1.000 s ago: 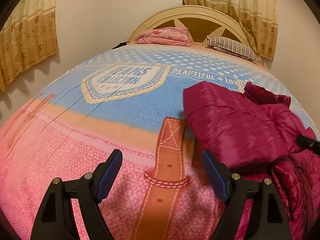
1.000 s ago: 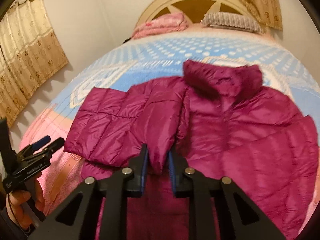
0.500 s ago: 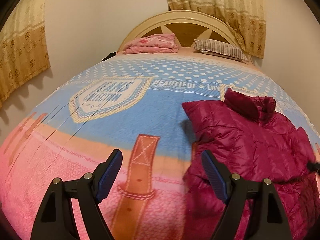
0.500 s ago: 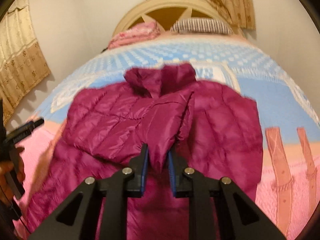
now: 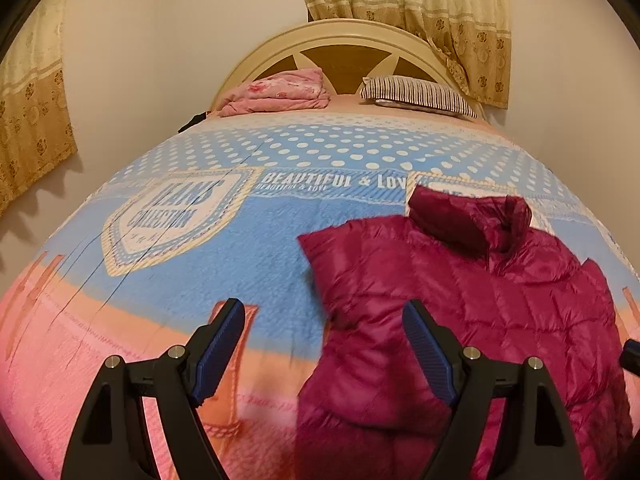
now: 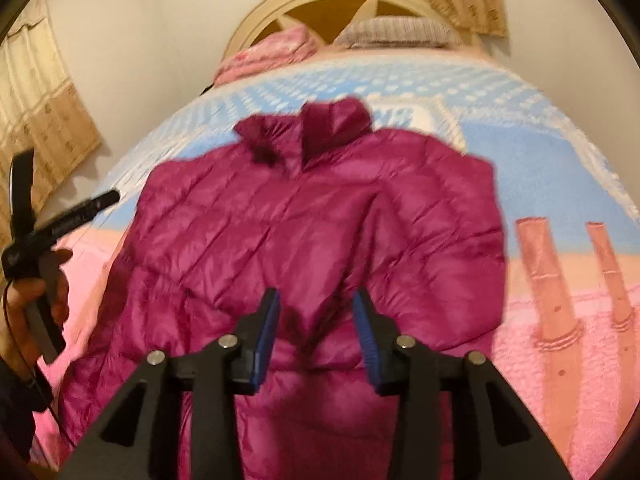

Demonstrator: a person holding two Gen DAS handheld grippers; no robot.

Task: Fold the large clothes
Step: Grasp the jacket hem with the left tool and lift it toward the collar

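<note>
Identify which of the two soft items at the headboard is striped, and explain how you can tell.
The pillow, right of the folded pink bedding in the left wrist view. It has dark and light stripes; the bedding is plain pink with a faint floral print.

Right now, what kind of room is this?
It looks like a bedroom: a bed with a rounded headboard, a striped pillow at its head, and curtains on the wall. A magenta jacket lies on the blanket.

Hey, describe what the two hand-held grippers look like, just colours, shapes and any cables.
Each hand-held gripper, left and right, has angular black plastic fingers, blue ribbed pads and silver bolt heads. In the right wrist view, the left one's black handle trails a thin black cable.
</note>
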